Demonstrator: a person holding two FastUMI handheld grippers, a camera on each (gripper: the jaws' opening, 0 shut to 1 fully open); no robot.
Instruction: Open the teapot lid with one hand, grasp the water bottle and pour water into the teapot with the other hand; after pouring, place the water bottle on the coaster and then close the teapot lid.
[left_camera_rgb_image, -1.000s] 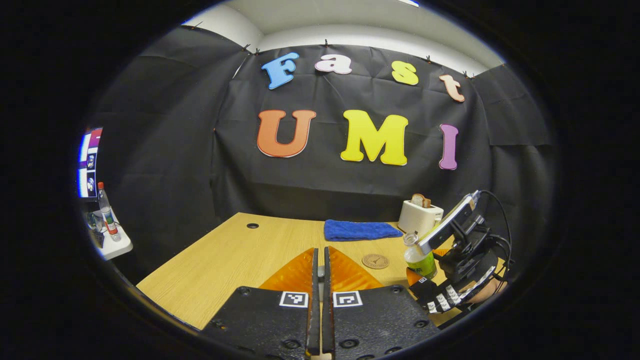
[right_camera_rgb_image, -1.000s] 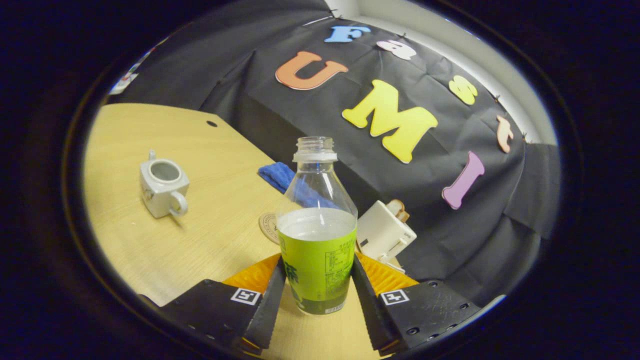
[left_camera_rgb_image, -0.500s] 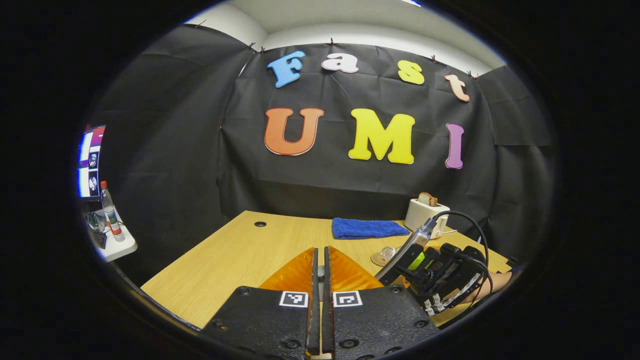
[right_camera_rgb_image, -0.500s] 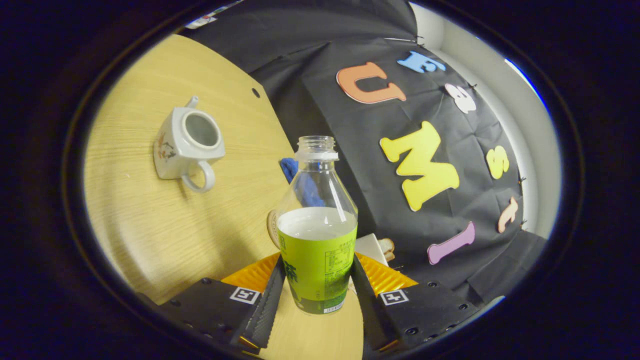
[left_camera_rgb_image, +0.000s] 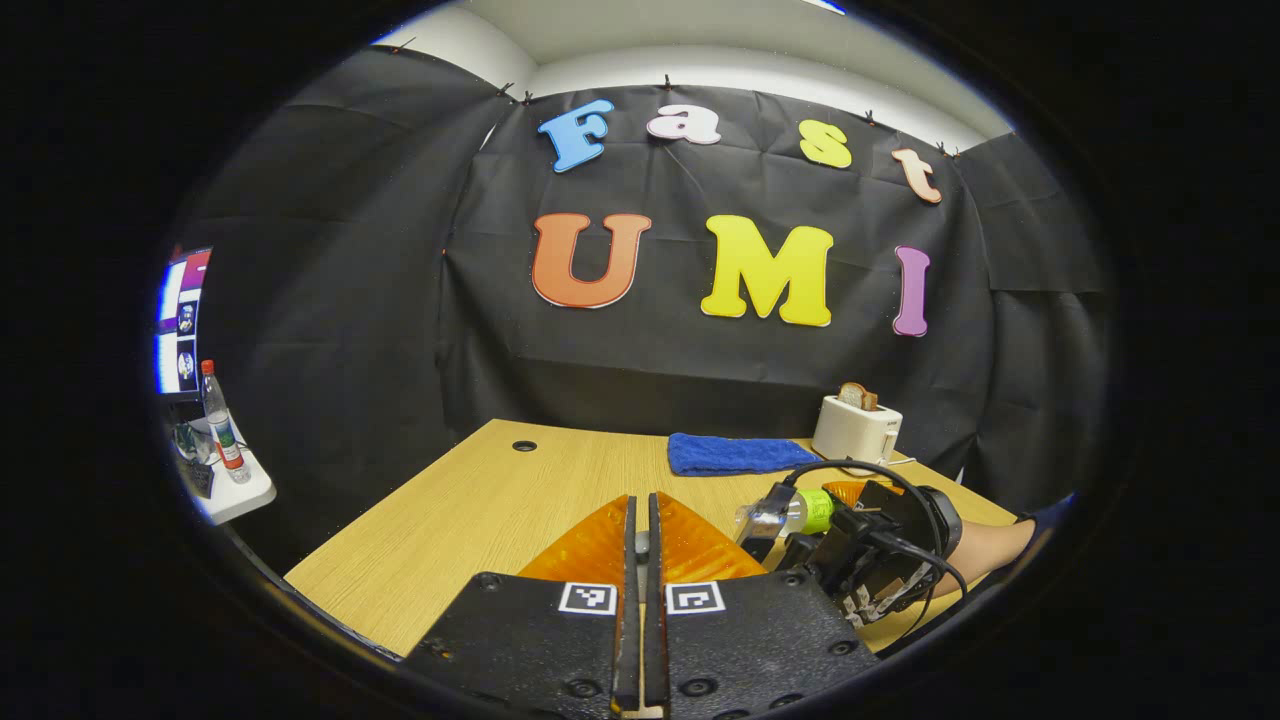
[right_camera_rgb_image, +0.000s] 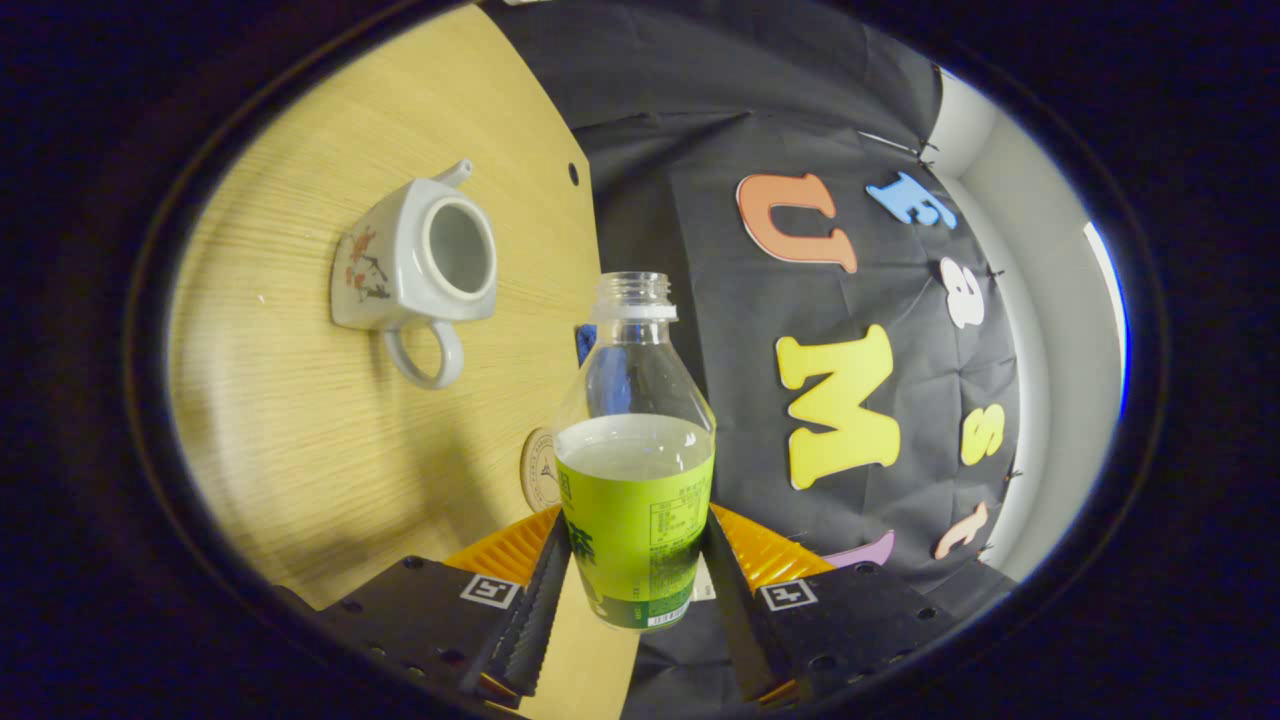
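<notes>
- In the right gripper view, the right gripper (right_camera_rgb_image: 633, 560) grasps the water bottle (right_camera_rgb_image: 634, 470) at lower centre, both fingers pressing on its green-labelled lower half; the bottle has no cap and is partly filled.
- The teapot (right_camera_rgb_image: 415, 265) sits at upper left of that view on the wooden table (right_camera_rgb_image: 300, 440), lid off, its mouth open and handle pointing toward the bottom of the frame.
- The coaster (right_camera_rgb_image: 541, 468) peeks out just left of the bottle, partly hidden behind it.
- In the left gripper view, the left gripper (left_camera_rgb_image: 641, 560) at bottom centre is clenched, fingers nearly touching; whether anything sits between them cannot be told.
- At lower right there, the bottle lies tipped nearly level, neck pointing left; a blue cloth (left_camera_rgb_image: 735, 454) and toaster (left_camera_rgb_image: 856, 428) stand behind.
</notes>
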